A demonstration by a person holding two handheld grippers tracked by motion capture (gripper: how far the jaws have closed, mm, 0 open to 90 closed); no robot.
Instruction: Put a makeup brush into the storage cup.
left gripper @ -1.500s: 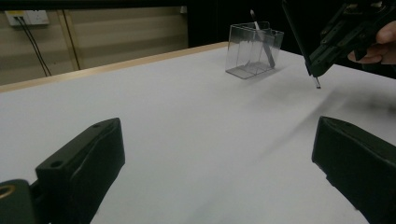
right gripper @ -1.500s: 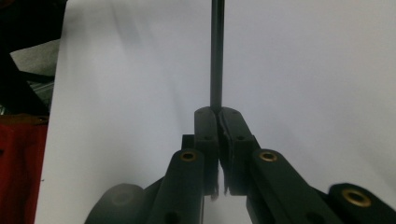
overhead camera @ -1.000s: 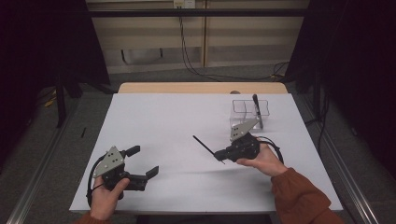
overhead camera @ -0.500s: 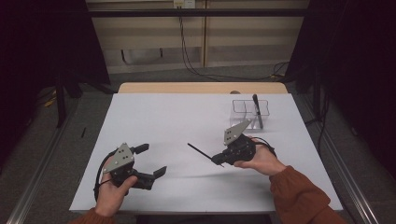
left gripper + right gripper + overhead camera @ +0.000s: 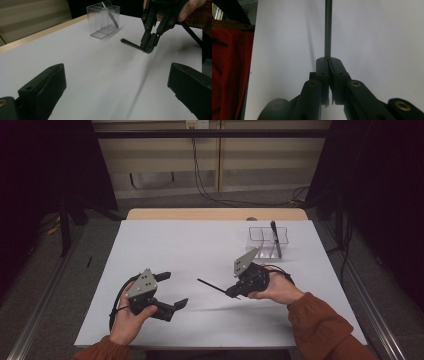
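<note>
While the white tabletop point(image 5: 165, 245) lies bare between the two hands, the work in hand looks like passing or placing the thin black stick point(image 5: 212, 286) that the right hand-held gripper point(image 5: 234, 292) clamps by one end. Its jaws are pressed together on the stick, which juts out level above the tabletop toward the left hand-held gripper point(image 5: 172, 290). That one stands wide open and holds nothing, its two jaws well apart in the left gripper view, facing the stick's free tip point(image 5: 123, 40).

Beyond the right hand, near the far right corner, stands a clear divided box point(image 5: 268, 240) with another dark stick point(image 5: 275, 238) leaning in it.

To do this step well, I judge, the right hand should keep the stick level and steady, with no twist at the wrist, since so thin a rod can pivot between the pads. If the left hand is to take it, the open jaws should straddle the shaft near the middle, square to it, and close fully before the right lets go.
</note>
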